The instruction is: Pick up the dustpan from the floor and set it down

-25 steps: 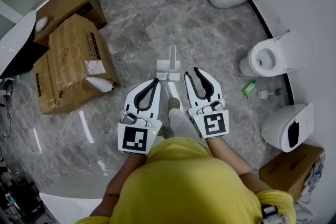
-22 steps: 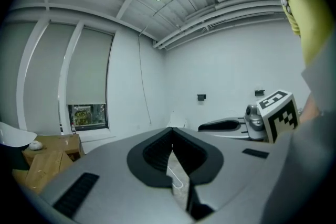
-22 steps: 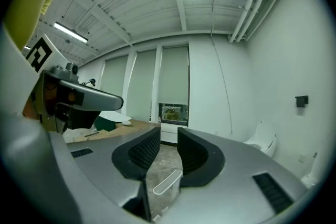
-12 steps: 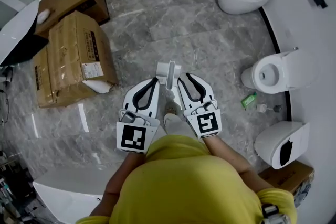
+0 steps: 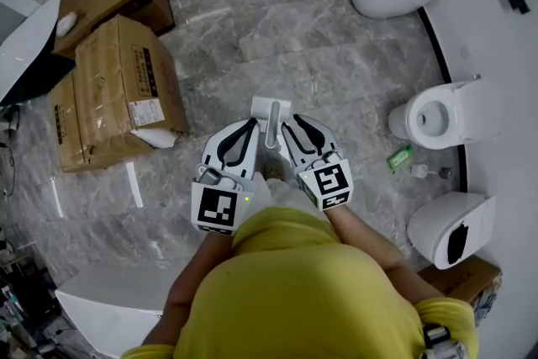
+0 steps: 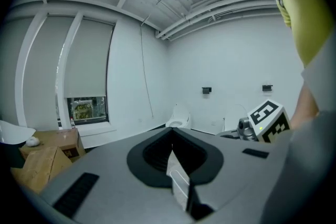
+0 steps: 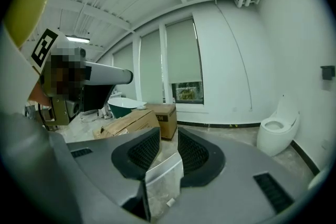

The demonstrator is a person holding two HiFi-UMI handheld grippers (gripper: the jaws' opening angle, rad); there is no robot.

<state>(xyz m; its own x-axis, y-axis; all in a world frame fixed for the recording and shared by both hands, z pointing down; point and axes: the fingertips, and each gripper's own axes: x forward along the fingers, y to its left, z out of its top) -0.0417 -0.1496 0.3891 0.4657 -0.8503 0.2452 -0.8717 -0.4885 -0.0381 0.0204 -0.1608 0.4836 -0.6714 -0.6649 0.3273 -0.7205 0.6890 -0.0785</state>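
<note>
Dustpan (image 5: pixel 271 115) stands on the floor (image 5: pixel 336 71) at frame center, handle upright, flanked by 2 claws. Left claw (image 5: pixel 252 124) is closed and empty. Right claw (image 5: pixel 296 124) is partly open and empty, angled toward the handle, probably to grasp it.

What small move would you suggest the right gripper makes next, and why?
Probably ease the right gripper sideways toward the left gripper so that the handle of the dustpan comes between its jaws. The dustpan stands on the floor between the two grippers, and the right gripper view shows those jaws apart with nothing held between them.
</note>
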